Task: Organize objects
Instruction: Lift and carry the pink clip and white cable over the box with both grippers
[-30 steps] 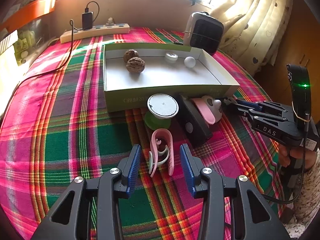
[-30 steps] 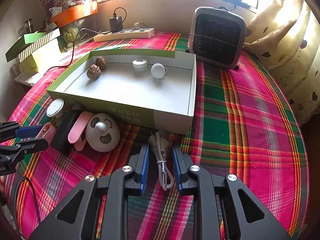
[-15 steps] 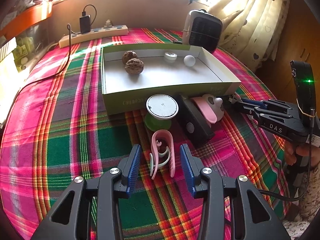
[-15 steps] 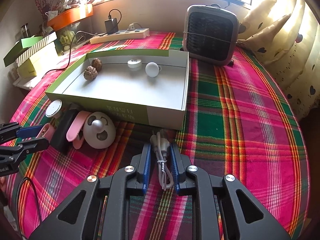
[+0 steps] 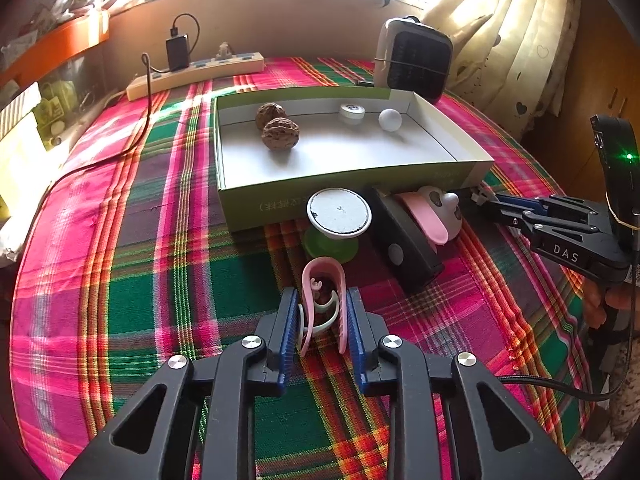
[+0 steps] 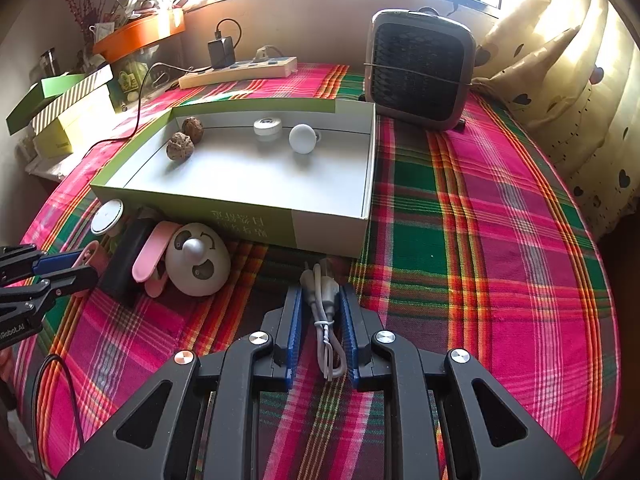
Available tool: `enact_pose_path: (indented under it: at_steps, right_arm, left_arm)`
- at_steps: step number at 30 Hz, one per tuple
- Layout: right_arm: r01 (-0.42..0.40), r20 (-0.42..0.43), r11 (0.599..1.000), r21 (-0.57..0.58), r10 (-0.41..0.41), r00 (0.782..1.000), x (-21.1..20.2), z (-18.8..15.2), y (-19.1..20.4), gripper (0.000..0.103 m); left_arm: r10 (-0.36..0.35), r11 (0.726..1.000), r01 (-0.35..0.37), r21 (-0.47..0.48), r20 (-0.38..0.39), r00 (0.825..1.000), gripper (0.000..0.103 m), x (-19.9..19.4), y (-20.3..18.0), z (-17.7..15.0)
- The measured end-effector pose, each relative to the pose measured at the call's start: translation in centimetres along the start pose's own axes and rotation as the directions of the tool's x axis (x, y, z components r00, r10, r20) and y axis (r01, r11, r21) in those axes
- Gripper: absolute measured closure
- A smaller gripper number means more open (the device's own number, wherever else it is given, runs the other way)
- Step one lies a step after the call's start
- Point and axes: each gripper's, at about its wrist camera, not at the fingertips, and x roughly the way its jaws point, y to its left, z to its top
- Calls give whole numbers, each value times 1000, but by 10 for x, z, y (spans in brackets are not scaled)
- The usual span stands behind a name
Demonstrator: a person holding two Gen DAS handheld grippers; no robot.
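Note:
A pink hair clip (image 5: pixel 323 296) lies on the plaid cloth between the blue pads of my left gripper (image 5: pixel 322 320). The jaws are closing and both pads touch the clip's sides. My right gripper (image 6: pixel 320 320) is shut on a bundled white cable (image 6: pixel 320 292) just in front of the green box (image 6: pixel 240 220). Inside the box (image 5: pixel 224 160) lie two walnuts (image 5: pixel 280 134), a white disc (image 5: pixel 352 112) and a white ball (image 5: pixel 390 120). Each gripper shows in the other's view: the right gripper (image 5: pixel 480 196) and the left gripper (image 6: pixel 80 268).
Against the box front stand a green spool with a white top (image 5: pixel 338 212), a black block (image 5: pixel 404 248), a pink clip (image 5: pixel 424 216) and a white egg-shaped face toy (image 6: pixel 198 260). A heater (image 6: pixel 420 72), a power strip (image 6: pixel 240 70) and stacked boxes (image 6: pixel 60 104) line the back.
My left gripper's jaws have come together from well apart until they touch the pink hair clip. The right gripper has stayed shut on the cable in the same place.

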Motion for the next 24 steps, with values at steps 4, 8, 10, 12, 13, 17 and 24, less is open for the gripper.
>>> enact_pose_path:
  at_steps: [4, 8, 10, 12, 13, 17, 24]
  right_arm:
    - [0, 0, 1000, 0, 0, 1000, 0, 0, 0, 83]
    - [0, 0, 1000, 0, 0, 1000, 0, 0, 0, 84]
    - [0, 0, 1000, 1, 0, 1000, 0, 0, 0, 84]
    - [1, 0, 1000, 1, -1, 1000, 0, 0, 0, 84]
    - [3, 0, 1000, 3, -3, 1000, 0, 0, 0, 84]
    - [7, 1, 1000, 7, -7, 1000, -1, -1, -1, 84]
    - [-2, 4, 1000, 17, 2, 1000, -4, 0, -2, 84]
  left_arm:
    - [-1, 1000, 1, -1, 1, 1000, 81, 0, 1, 0]
    - [1, 1000, -1, 1, 1, 1000, 82, 0, 1, 0]
    - [0, 1000, 0, 1, 1, 1000, 82, 0, 0, 0]
    - [-2, 1000, 2, -2, 2, 1000, 82, -1, 1, 0]
    - [-1, 1000, 1, -3, 3, 1000, 82, -1, 1, 0]
    - [4, 1000, -4, 0, 4, 1000, 82, -1, 1, 0]
    - [5, 1000, -4, -7, 18, 1000, 82, -6, 4, 2]
